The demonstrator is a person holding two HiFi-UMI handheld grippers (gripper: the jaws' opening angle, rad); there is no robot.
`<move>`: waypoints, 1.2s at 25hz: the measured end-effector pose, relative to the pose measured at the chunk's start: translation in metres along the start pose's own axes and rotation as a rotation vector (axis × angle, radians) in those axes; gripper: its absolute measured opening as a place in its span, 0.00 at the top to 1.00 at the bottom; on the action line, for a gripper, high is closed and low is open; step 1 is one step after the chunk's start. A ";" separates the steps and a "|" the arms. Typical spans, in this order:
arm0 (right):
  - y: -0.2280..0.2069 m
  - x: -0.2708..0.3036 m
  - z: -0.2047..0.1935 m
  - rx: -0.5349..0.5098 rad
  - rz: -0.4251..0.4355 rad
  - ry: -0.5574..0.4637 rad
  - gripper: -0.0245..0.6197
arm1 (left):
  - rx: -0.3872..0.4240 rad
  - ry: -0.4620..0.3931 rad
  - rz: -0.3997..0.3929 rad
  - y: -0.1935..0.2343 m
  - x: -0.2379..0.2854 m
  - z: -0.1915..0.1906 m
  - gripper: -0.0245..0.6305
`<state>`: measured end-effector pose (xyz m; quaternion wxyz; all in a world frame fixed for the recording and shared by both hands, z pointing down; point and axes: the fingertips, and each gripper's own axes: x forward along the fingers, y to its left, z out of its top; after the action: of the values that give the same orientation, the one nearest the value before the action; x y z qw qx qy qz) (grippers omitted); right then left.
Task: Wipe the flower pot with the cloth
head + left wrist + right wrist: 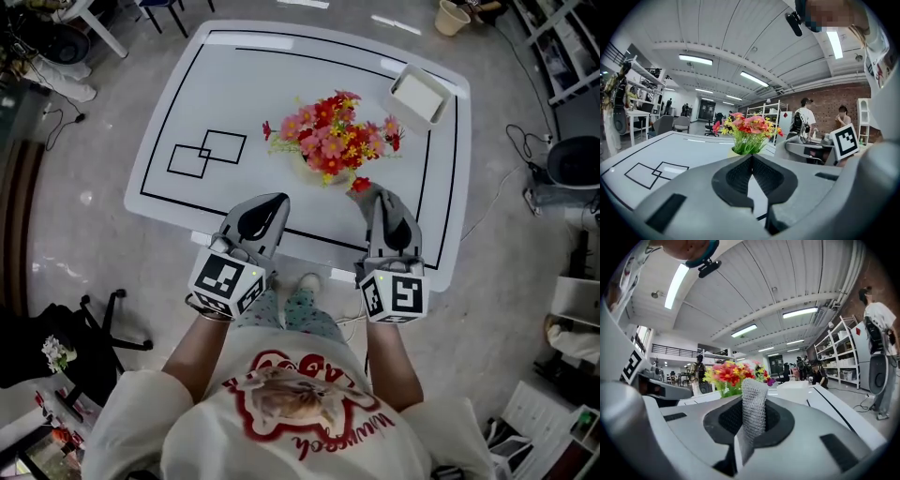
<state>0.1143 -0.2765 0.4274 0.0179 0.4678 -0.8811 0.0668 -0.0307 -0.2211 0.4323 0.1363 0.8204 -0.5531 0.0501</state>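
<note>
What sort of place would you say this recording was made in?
Most likely a lab or workshop in an open, industrial-style hall. The signs are a white table marked with black rectangles, metal shelving racks, a brick wall and long strip lights overhead.

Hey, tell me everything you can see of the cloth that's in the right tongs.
The cloth is a grey strip with a fine knitted texture that looks soft. It stands upright, pinched between the shut jaws of the right tongs. Its rounded top pokes out past the tips, and a tail runs back down between the dark pads. Only the tongs touch it. The flowers stand beyond it.
</note>
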 end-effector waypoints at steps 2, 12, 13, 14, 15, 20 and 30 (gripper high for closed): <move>0.016 -0.015 0.011 -0.011 0.053 -0.028 0.92 | -0.009 -0.007 0.015 -0.010 0.000 0.000 0.96; 0.061 -0.060 0.048 -0.125 0.171 -0.084 0.92 | 0.035 -0.064 -0.104 -0.072 -0.008 0.030 0.96; 0.064 -0.062 0.049 -0.126 0.172 -0.088 0.92 | 0.033 -0.069 -0.106 -0.074 -0.011 0.031 0.96; 0.067 -0.064 0.051 -0.130 0.174 -0.093 0.92 | 0.035 -0.075 -0.108 -0.075 -0.014 0.033 0.96; 0.071 -0.065 0.052 -0.136 0.177 -0.098 0.92 | 0.041 -0.080 -0.110 -0.076 -0.019 0.034 0.96; 0.108 -0.089 0.055 -0.150 0.201 -0.120 0.92 | 0.047 -0.069 -0.122 -0.088 -0.064 0.022 0.96; 0.218 -0.170 0.048 -0.122 0.194 -0.145 0.92 | 0.056 -0.091 -0.120 -0.095 -0.201 0.000 0.96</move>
<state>0.0314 -0.0223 0.3416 -0.0240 0.3819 -0.9237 -0.0197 -0.0206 -0.0077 0.3695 0.0909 0.8570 -0.5069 0.0197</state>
